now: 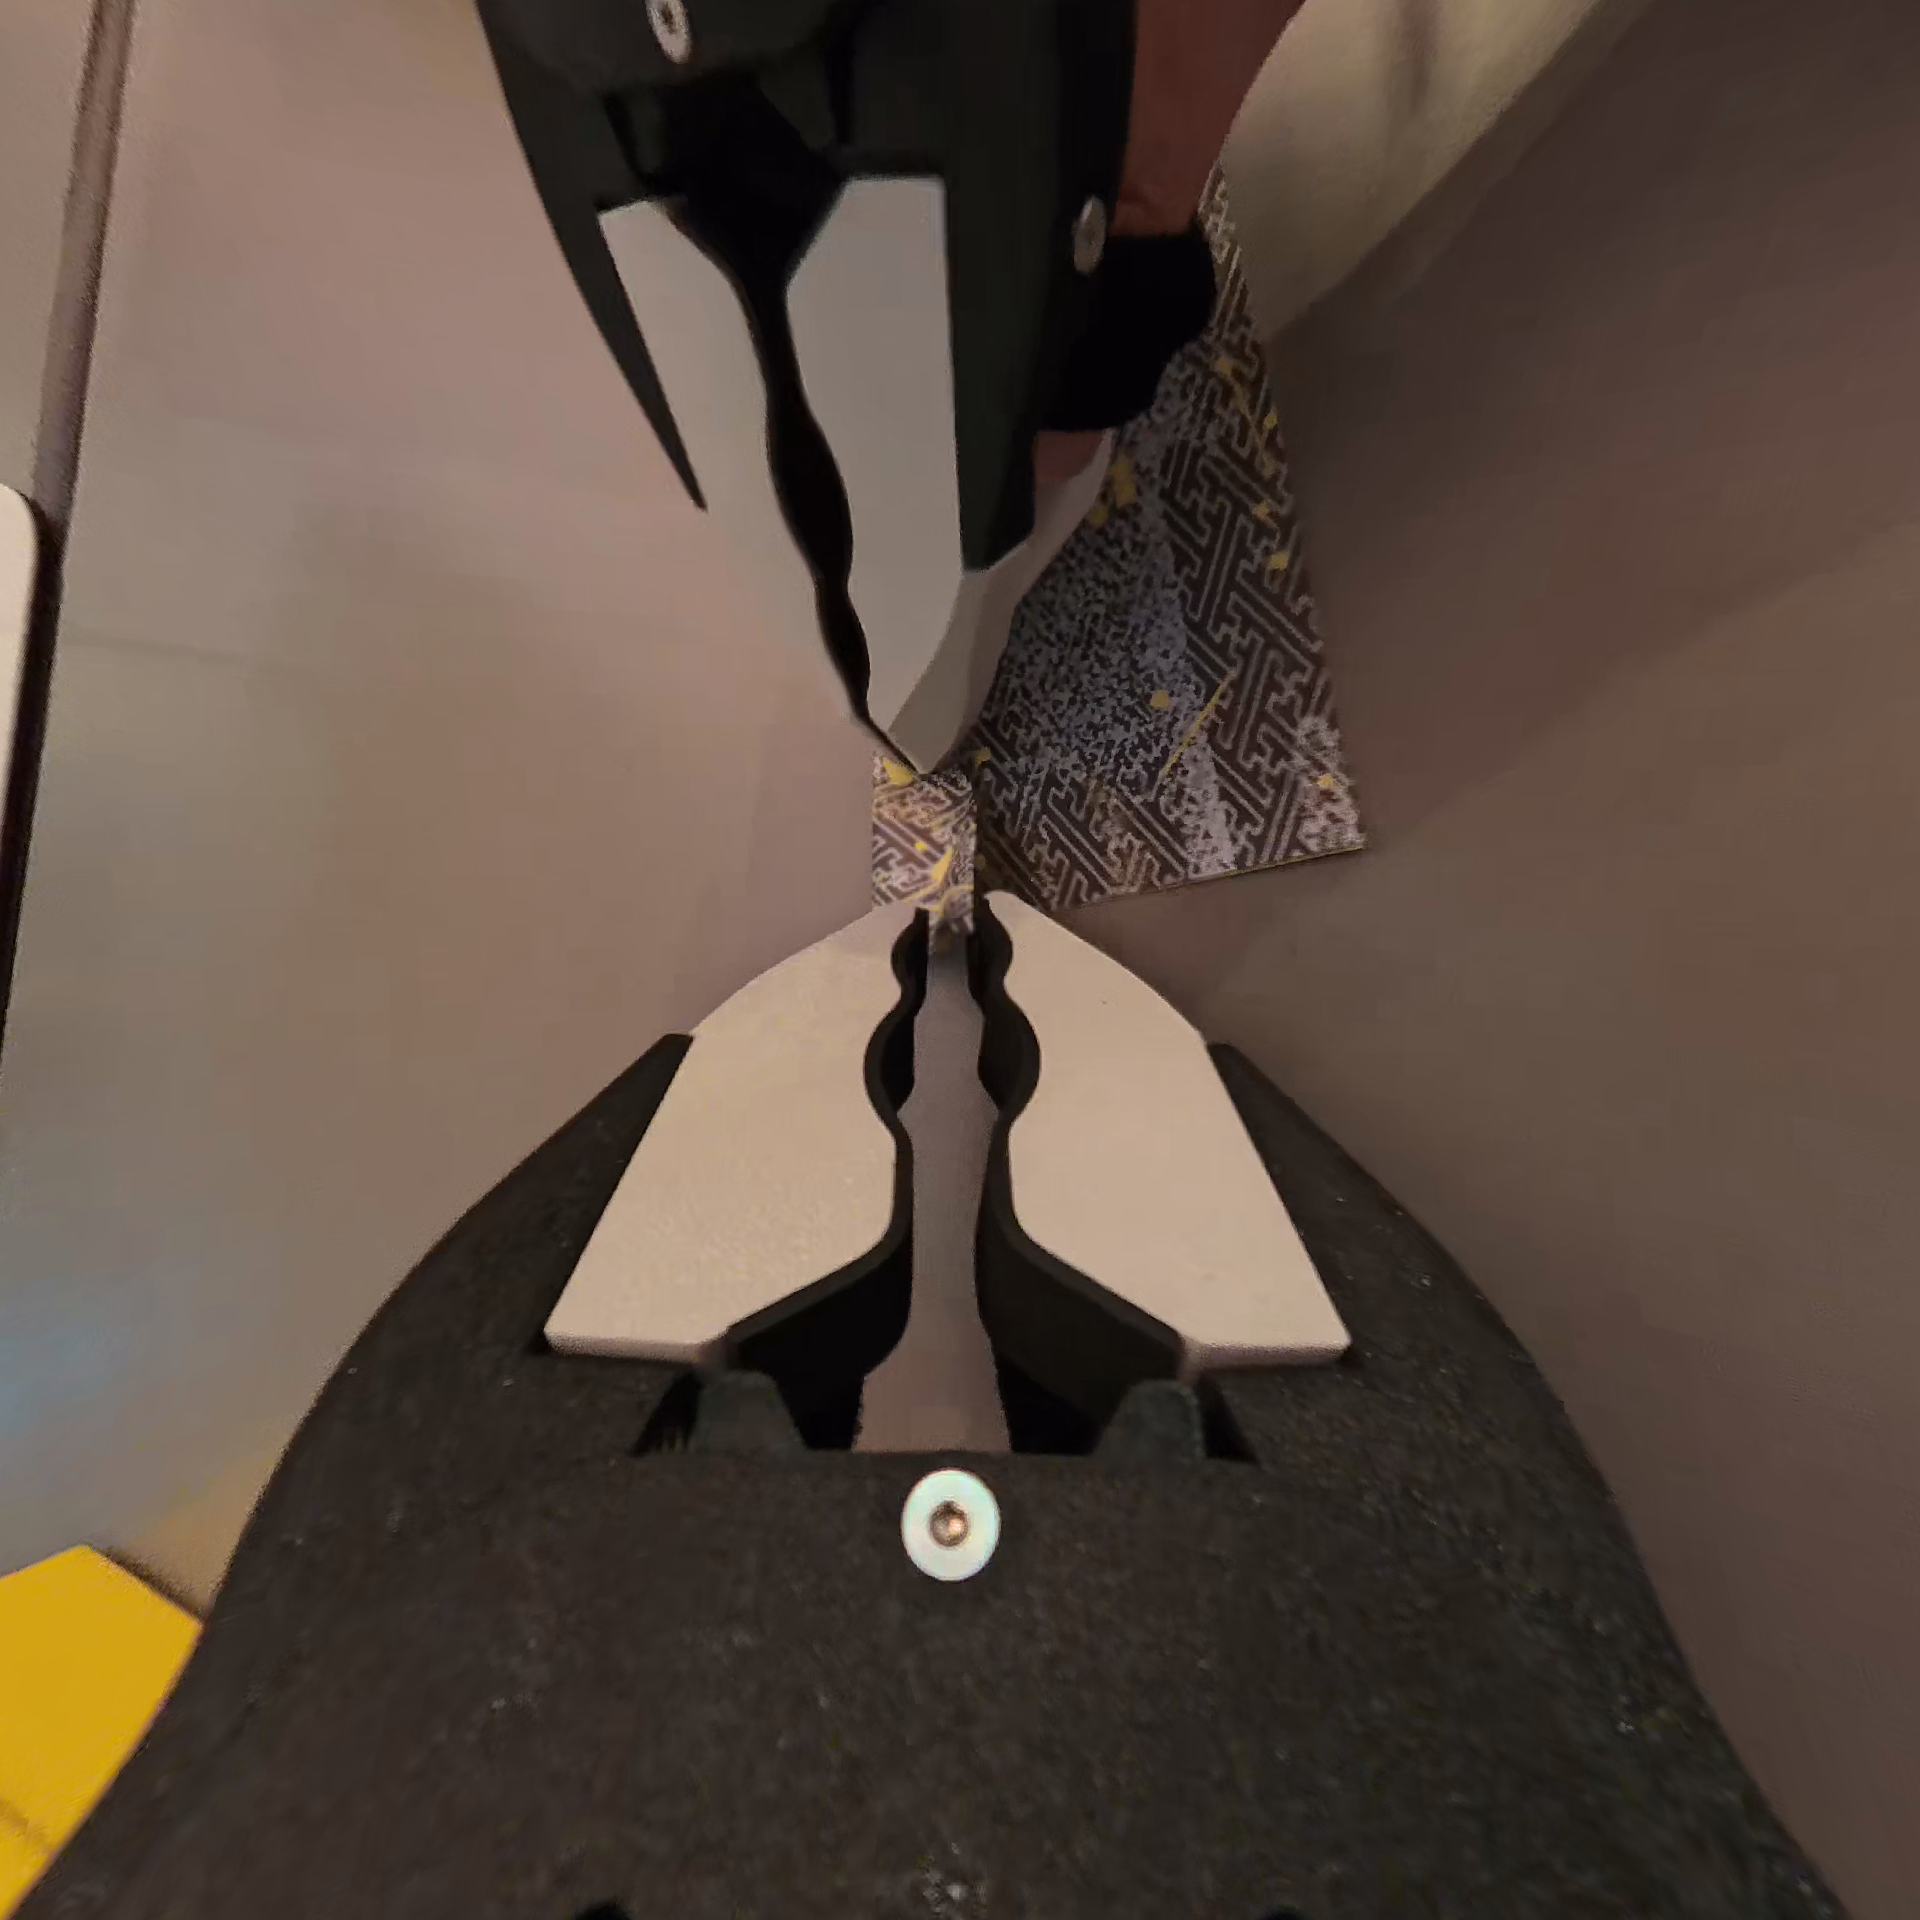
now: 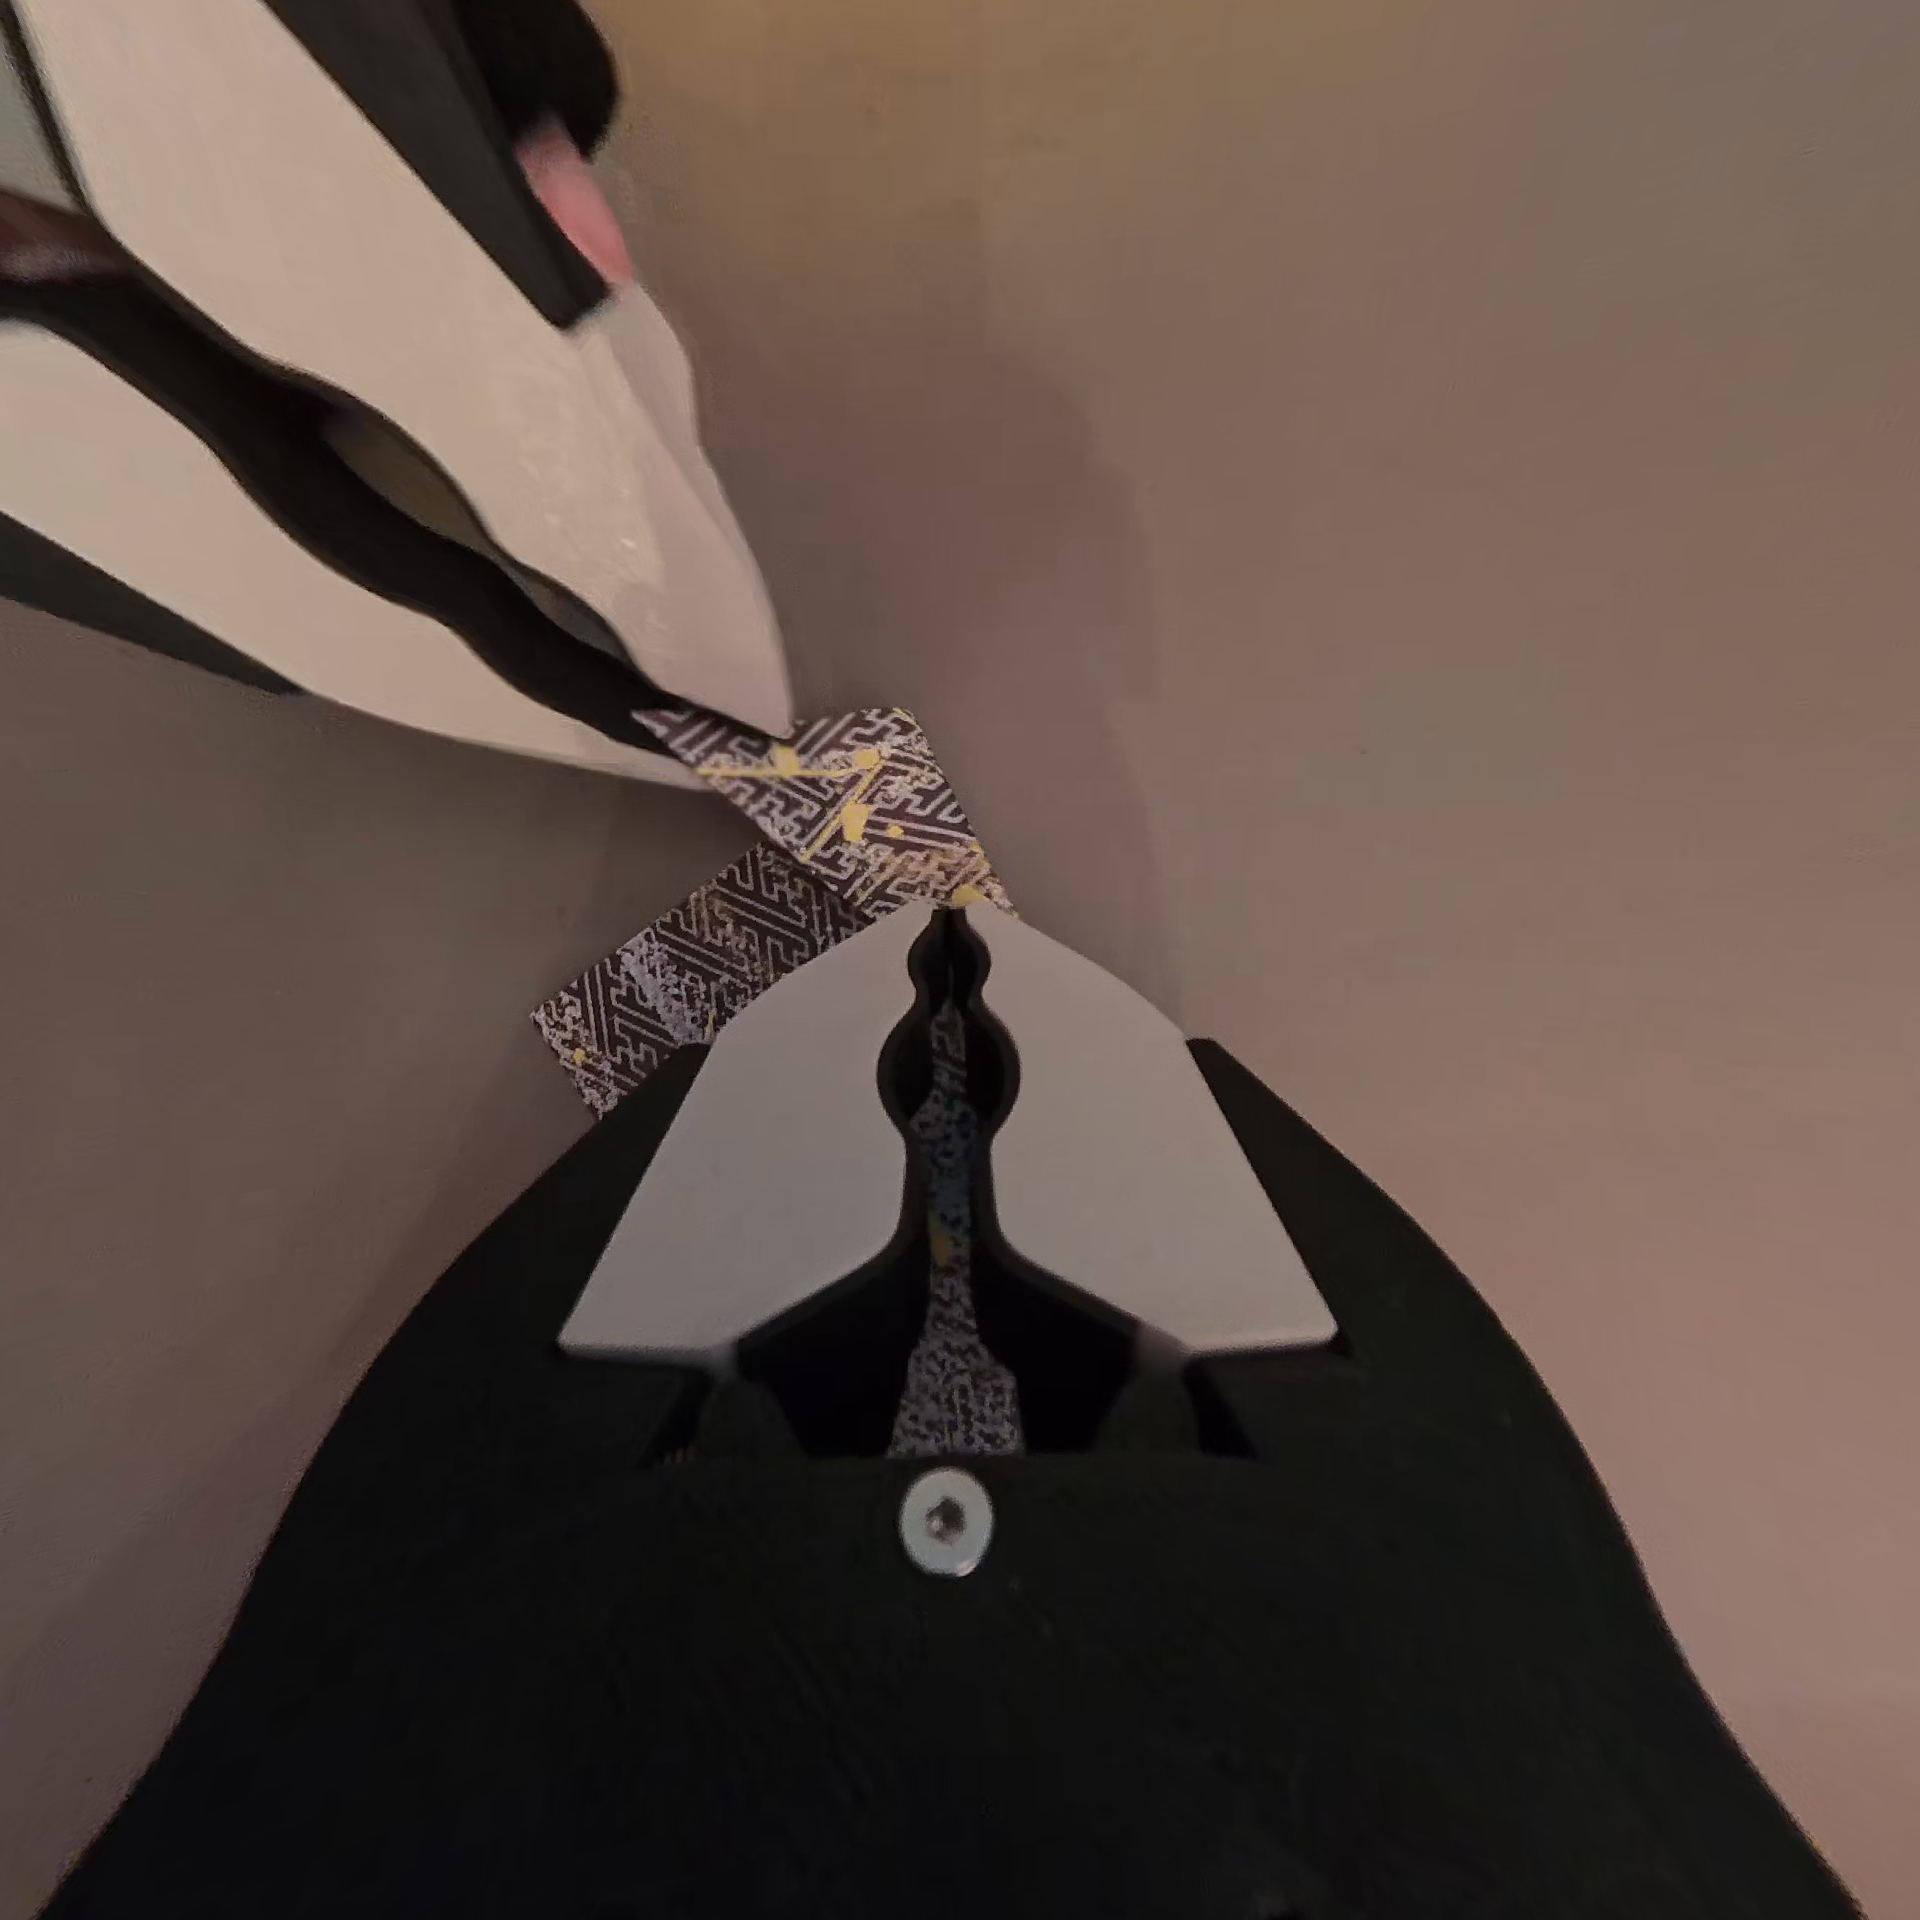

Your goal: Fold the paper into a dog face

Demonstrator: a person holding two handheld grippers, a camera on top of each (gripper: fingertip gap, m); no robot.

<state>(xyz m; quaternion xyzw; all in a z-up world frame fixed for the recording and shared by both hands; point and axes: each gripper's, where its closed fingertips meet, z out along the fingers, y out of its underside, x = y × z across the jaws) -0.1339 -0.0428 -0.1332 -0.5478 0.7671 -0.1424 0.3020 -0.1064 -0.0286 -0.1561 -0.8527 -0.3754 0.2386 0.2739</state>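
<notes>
The paper [image 1: 1164, 727] is dark with a fine white maze pattern and gold flecks, and lies on a grey table. A narrow flap of it [image 1: 925, 842] is lifted off the sheet. My left gripper [image 1: 951, 920] is shut on the near end of that flap. My right gripper [image 1: 914, 764] comes in from above with its jaws together on the flap's far end. In the right wrist view, my right gripper [image 2: 948, 914] pinches the fold of the flap [image 2: 862, 800], and the rest of the sheet [image 2: 675, 987] lies under it. My left gripper [image 2: 717, 727] holds the flap's corner from the upper left.
A yellow flat object [image 1: 62, 1714] lies at the lower left of the left wrist view. A white rounded object [image 1: 10, 623] sits at the left edge. A person's hand in a black glove [image 1: 1132, 312] holds the right gripper. The grey table [image 2: 1455, 623] lies all around the paper. About 4 cm separates my left fingertips from my right.
</notes>
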